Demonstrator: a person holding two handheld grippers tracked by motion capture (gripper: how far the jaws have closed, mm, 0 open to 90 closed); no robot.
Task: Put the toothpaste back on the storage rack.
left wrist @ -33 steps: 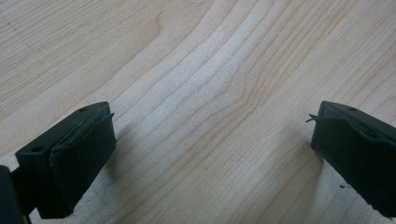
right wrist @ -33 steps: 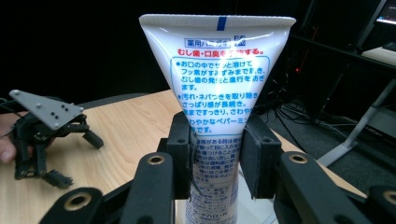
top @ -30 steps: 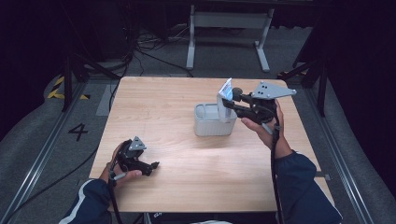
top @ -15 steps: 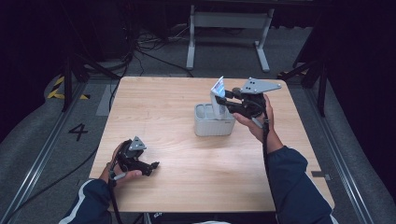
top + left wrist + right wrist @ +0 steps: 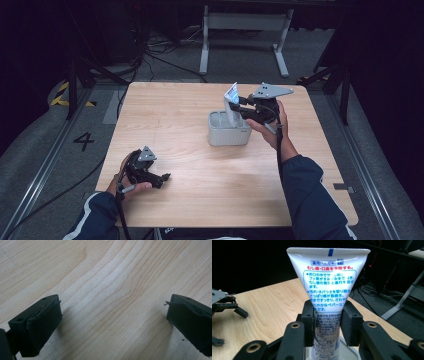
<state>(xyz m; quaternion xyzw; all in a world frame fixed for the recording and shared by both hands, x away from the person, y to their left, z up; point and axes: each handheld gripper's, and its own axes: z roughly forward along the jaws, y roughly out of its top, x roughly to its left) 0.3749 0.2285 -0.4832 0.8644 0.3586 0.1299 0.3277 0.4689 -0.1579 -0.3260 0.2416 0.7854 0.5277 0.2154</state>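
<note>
Toothpaste tube (image 5: 231, 102) stands upright in your right gripper (image 5: 236, 107), its lower end down inside the grey holder (image 5: 225, 136) at the middle of the wooden table (image 5: 200, 200), seen from the high view. Your right hand (image 5: 272, 127) reaches in from the table's right side, the gripper's grey plate topmost, the jaws pointing left across the holder's open top. Your left gripper (image 5: 162, 177) lies low near the table's front left corner, well apart from the holder, with your left hand (image 5: 131, 175) wrapped around its body and the jaws aimed right along the wood.

Left gripper view: you hold the two black jaws spread wide, one at each lower corner, with bare pale wood grain between them.

Right gripper view: your jaws pinch the white tube (image 5: 328, 290) from both sides at about mid-height, the pads (image 5: 309, 315) pressed flat against its printed face. The flat crimped end with a blue mark points up; blue and red Japanese print covers the front. The tube's lower part dips into the holder's pale rim (image 5: 350, 352) at the bottom edge. Your left gripper (image 5: 227, 303) sits at the far left on the tabletop.
</note>
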